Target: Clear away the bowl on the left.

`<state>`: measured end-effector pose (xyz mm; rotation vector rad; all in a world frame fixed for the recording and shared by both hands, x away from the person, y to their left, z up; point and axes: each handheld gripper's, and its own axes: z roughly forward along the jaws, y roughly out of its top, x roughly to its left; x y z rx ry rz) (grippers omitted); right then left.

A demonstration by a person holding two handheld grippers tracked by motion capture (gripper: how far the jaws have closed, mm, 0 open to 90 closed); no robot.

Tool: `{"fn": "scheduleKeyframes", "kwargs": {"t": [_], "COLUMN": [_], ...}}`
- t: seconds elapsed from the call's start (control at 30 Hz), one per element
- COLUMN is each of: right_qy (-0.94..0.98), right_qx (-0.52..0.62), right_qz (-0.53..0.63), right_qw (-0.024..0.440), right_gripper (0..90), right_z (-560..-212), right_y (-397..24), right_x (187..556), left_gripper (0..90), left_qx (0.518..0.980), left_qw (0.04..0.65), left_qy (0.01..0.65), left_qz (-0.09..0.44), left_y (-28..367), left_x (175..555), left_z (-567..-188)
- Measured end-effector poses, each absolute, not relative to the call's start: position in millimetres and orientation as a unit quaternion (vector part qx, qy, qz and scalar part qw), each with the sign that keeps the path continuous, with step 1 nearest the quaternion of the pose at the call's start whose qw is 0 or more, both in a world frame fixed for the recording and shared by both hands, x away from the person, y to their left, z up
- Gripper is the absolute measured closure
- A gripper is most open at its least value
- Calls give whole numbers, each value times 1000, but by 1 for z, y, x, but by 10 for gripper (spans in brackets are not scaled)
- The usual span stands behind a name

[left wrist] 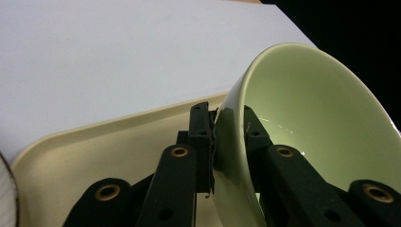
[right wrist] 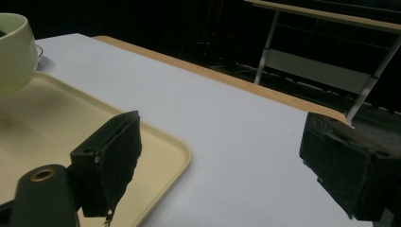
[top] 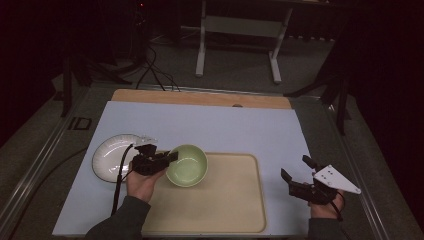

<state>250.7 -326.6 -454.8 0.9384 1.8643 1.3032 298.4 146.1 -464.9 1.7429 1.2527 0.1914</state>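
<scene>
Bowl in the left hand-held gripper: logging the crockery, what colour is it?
Pale green bowl, clearest in the left gripper view.

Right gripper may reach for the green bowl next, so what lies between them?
High view: bare tray between right gripper and green bowl.

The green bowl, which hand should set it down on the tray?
Left. The left gripper already clamps the green bowl's rim above the tray; the right gripper is open, off beside the tray.
</scene>
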Motion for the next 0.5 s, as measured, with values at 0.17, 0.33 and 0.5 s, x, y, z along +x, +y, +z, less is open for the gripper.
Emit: {"fn": "scheduleKeyframes", "kwargs": {"t": [0.17, 0.33, 0.5], "right_qy": [714, 714, 714], "right_qx": [359, 359, 360], "right_qz": [499, 499, 499], "right_qw": [334, 334, 334], "right_gripper": [133, 133, 133], "right_z": [-455, -455, -455], "right_y": [-327, -327, -327], "right_x": [251, 251, 251], "left_gripper": [810, 810, 810], "left_qx": [717, 720, 725], "left_qw": [472, 470, 467], "left_qy": [507, 506, 501], "left_qz": [73, 68, 66], "left_y": [139, 135, 130], "left_x": [298, 298, 297], "left_z": [-468, -470, -471]}}
